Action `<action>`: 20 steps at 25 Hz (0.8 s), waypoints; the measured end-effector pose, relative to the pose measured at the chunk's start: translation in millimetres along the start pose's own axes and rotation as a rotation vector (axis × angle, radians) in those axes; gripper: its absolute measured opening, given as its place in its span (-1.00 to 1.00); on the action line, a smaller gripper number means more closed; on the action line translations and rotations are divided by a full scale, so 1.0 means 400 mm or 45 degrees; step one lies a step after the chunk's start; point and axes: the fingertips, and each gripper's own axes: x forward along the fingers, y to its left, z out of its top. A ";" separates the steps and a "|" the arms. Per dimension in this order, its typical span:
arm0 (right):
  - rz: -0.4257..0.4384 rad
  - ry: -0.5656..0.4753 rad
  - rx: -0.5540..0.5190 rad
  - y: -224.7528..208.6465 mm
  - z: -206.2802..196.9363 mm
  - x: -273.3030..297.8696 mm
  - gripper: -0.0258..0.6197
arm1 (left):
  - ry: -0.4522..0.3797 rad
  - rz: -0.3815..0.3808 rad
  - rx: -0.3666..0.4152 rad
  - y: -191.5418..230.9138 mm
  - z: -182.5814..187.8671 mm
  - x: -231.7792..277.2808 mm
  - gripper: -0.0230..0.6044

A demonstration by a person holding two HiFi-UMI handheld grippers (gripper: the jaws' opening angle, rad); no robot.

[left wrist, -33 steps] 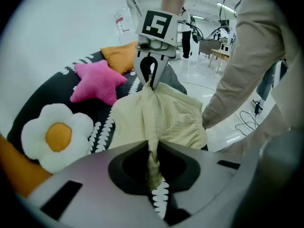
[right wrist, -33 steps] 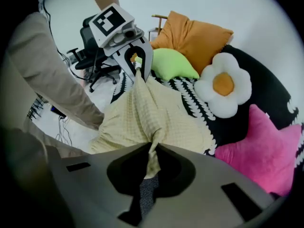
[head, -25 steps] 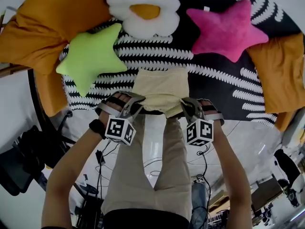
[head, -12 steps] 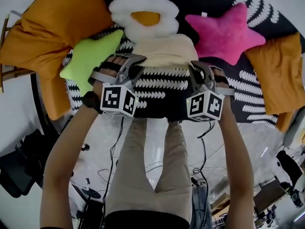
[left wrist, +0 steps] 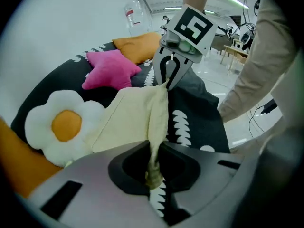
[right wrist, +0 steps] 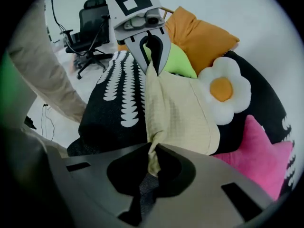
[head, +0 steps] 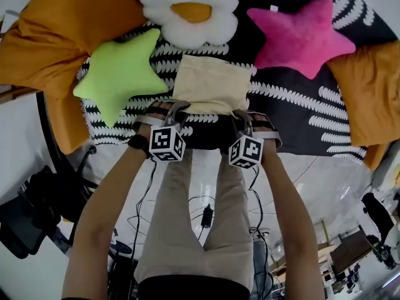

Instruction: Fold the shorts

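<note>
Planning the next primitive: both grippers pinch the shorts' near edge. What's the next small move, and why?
Probably lower that edge onto the black cover and open both. The left gripper and right gripper are each shut on a near corner of the shorts, and the rest of the fabric lies flat.

Pale yellow shorts (head: 212,85); black blanket (head: 294,108) patterned with white fern fronds; lime-green star cushion (head: 119,74); magenta star cushion (head: 300,36); white egg cushion (head: 215,27) with an orange-yellow centre; orange pillows (head: 69,24).
</note>
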 end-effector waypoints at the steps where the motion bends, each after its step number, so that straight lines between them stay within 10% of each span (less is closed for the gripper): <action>1: -0.004 0.005 0.006 0.011 -0.006 -0.002 -0.84 | 0.000 -0.006 -0.020 -0.017 0.003 -0.004 -0.80; 5: 0.006 -0.007 0.063 0.048 -0.010 -0.017 -0.75 | 0.015 -0.137 -0.134 -0.102 -0.006 -0.008 -0.62; 7: 0.118 -0.014 0.105 0.089 -0.004 -0.029 0.08 | 0.024 -0.279 -0.138 -0.160 -0.018 -0.021 0.03; 9: 0.172 -0.037 0.126 0.113 0.007 -0.053 0.52 | 0.008 -0.316 -0.076 -0.182 -0.019 -0.051 0.05; 16: 0.105 -0.255 0.234 -0.039 0.085 -0.114 0.45 | -0.060 -0.078 0.104 -0.001 0.021 -0.085 0.10; 20: 0.198 -0.153 0.018 -0.091 0.058 -0.018 0.38 | 0.021 -0.185 0.181 0.065 0.012 0.027 0.24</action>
